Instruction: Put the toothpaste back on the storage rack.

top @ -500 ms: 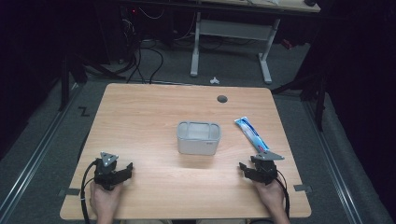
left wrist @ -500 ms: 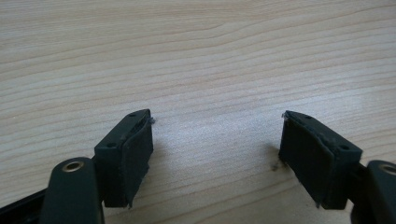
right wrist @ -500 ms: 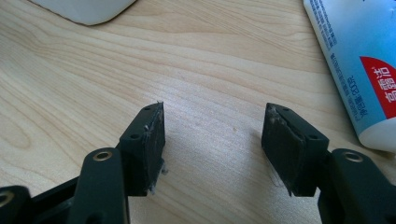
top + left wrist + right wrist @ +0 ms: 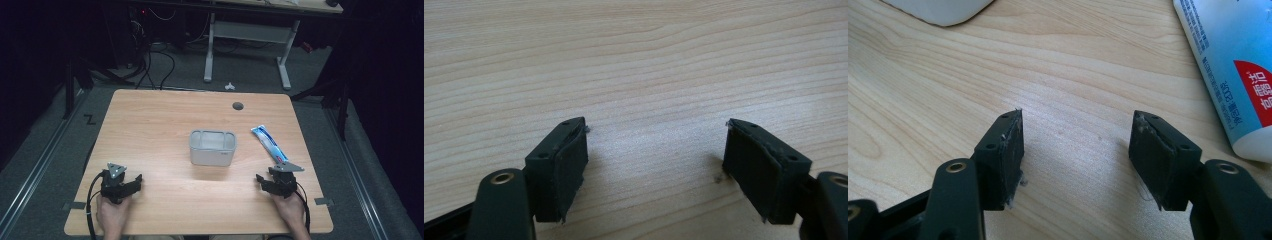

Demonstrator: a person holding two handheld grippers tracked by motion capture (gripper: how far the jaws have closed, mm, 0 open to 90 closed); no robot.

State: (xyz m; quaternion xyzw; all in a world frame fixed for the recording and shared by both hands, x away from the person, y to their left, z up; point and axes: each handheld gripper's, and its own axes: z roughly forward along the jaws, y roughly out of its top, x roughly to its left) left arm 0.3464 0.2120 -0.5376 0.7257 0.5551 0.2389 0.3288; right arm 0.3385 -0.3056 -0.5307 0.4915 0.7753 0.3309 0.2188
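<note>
A light grey rectangular container [image 4: 212, 147] stands at the middle of the wooden table [image 4: 165, 115]. A blue and white toothpaste tube [image 4: 269, 142] lies to its right, also at the right edge of the right gripper view as the tube [image 4: 1233, 65]. My right gripper [image 4: 263, 179] rests near the front right, just short of the tube's near end, open with bare wood between the jaws, the gripper [image 4: 1075, 130]. My left gripper [image 4: 136, 181] sits at the front left, open over bare wood, the gripper [image 4: 656, 137]. A hand holds each one.
A round cable hole [image 4: 238, 106] marks the table's far edge. A corner of the container [image 4: 940, 12] shows at the top left of the right gripper view. Beyond the table stand a white desk frame [image 4: 247, 47] and floor cables [image 4: 155, 65].
</note>
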